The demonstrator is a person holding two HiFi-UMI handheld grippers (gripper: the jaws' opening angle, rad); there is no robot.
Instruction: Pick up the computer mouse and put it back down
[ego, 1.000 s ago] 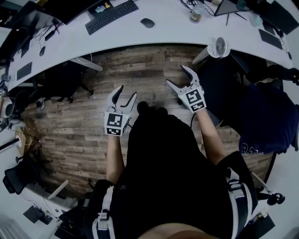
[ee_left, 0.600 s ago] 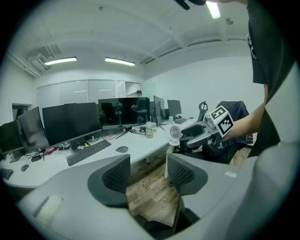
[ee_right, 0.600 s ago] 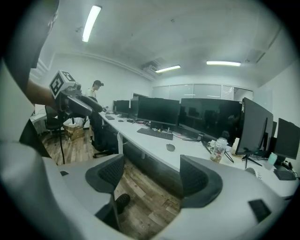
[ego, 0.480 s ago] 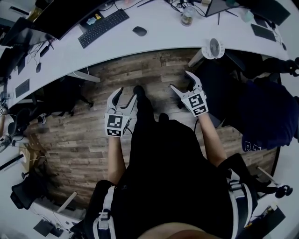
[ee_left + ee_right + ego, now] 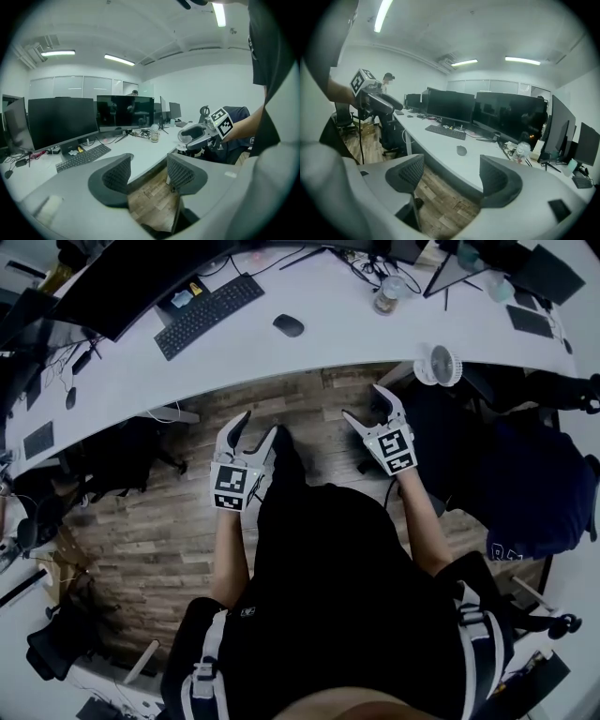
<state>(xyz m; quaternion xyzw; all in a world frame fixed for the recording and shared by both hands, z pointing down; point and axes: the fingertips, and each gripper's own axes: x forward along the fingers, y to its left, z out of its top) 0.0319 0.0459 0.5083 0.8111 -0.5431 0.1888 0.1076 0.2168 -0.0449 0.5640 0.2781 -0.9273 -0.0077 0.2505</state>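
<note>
**Q:** Where is the computer mouse, and what are the claws doing?

**A:** 1 dark computer mouse [image 5: 288, 325] lies flat on a white curved desk [image 5: 319, 352]. In the head view it is at 12 o'clock from both grippers and well apart from them. The left gripper [image 5: 260, 422] and the right gripper [image 5: 364, 401] hover over the wooden floor [image 5: 309, 399], short of the desk edge. Each has its jaws spread wide with nothing between them. In the right gripper view the mouse shows between that gripper's jaws, but far off.

**Q:** What could go wrong from here?

**A:** These are judgements. The reach has to cross the desk edge, so a low approach could knock a jaw against it. The mouse looks smooth and rounded, so an off-centre pinch might squirt it sideways towards the keyboard [image 5: 208, 304] at its 10 o'clock. A wide swing could tip the bottle [image 5: 386, 294] at its 2 o'clock.

**Q:** How many of each thing?

**A:** 1 mouse, 2 grippers, 1 keyboard and 1 bottle. There is also 1 small fan [image 5: 439, 365] at the mouse's 4 o'clock. At least 3 dark monitors [image 5: 450, 107] stand along the desk; the exact number is hard to tell.
</note>
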